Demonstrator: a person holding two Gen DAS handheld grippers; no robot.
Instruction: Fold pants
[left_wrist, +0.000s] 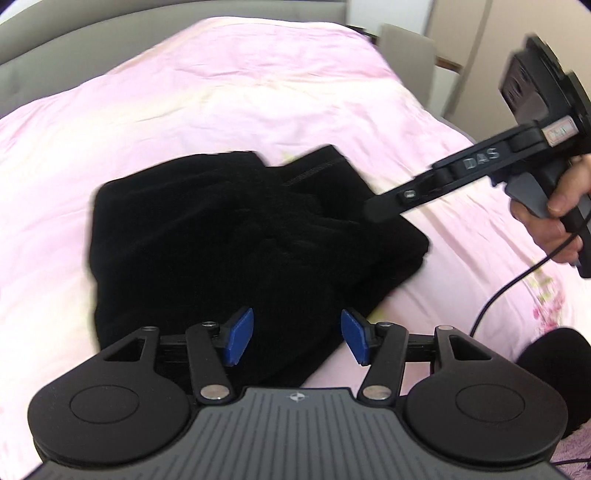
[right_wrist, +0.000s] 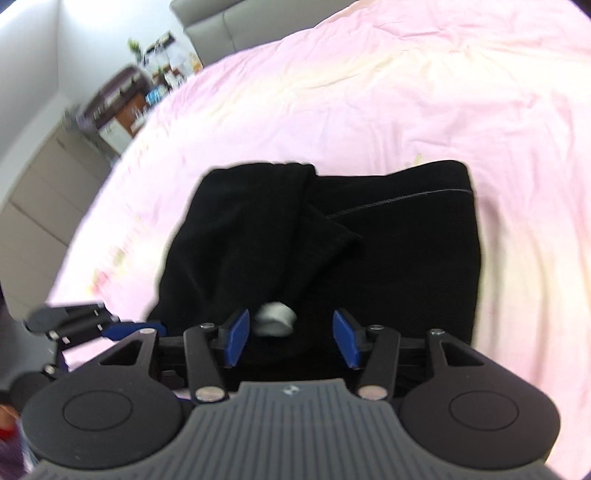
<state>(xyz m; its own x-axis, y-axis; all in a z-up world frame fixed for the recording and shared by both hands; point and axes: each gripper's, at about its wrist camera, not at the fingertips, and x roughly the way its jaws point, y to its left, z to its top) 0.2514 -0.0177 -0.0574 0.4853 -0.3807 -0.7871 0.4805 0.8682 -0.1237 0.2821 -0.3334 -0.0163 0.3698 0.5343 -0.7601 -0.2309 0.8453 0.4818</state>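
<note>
The black pants (left_wrist: 236, 236) lie folded into a thick bundle on the pink bed sheet (left_wrist: 221, 92). My left gripper (left_wrist: 297, 338) is open and empty, just above the bundle's near edge. My right gripper (right_wrist: 291, 338) is open and empty over the pants (right_wrist: 332, 251). It also shows in the left wrist view (left_wrist: 380, 210), its tip at the bundle's right side. A white tag (right_wrist: 275, 317) shows on the cloth between the right gripper's blue pads (right_wrist: 236, 338). The left gripper shows at the lower left of the right wrist view (right_wrist: 122, 328).
The bed sheet (right_wrist: 406, 92) spreads all around the bundle. A grey headboard (left_wrist: 74, 55) runs along the far side. Cluttered shelves (right_wrist: 140, 85) and cabinets stand beyond the bed's left edge. A cable (left_wrist: 509, 288) hangs from the right gripper.
</note>
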